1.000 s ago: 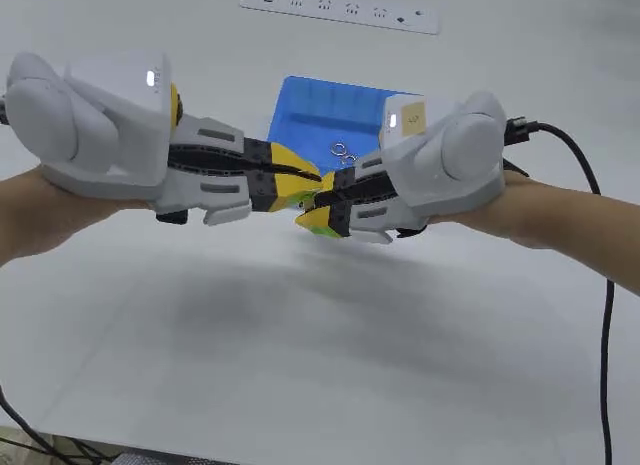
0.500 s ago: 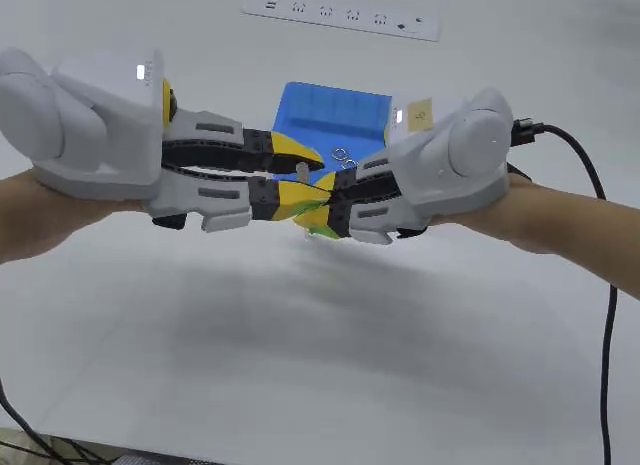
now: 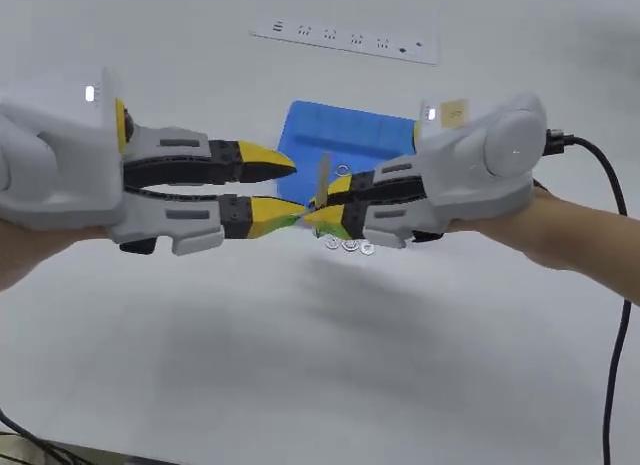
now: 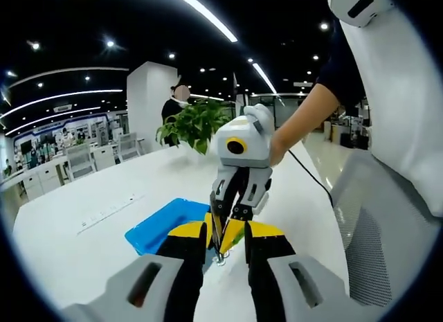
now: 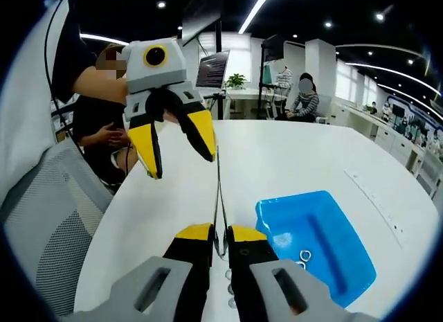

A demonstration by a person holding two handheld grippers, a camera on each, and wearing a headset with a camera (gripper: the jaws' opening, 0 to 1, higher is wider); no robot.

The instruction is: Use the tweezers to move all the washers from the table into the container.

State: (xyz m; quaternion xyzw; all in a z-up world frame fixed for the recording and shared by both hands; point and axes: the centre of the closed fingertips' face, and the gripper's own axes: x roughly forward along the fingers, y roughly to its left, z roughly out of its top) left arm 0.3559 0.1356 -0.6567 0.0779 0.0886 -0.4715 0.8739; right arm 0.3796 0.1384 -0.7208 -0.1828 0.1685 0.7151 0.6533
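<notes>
Clamping the tweezers (image 3: 322, 177), the right gripper (image 3: 318, 217) hung over 3 washers (image 3: 350, 246) by the near edge of the blue container (image 3: 340, 135). The left gripper (image 3: 291, 190) gaped, empty.

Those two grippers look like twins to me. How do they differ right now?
The left gripper is open, its jaws spread wide; the right gripper is shut on the tweezers. The left gripper grips nothing, while the right gripper carries the tool. Both have white bodies and yellow tips, and they face each other.
</notes>
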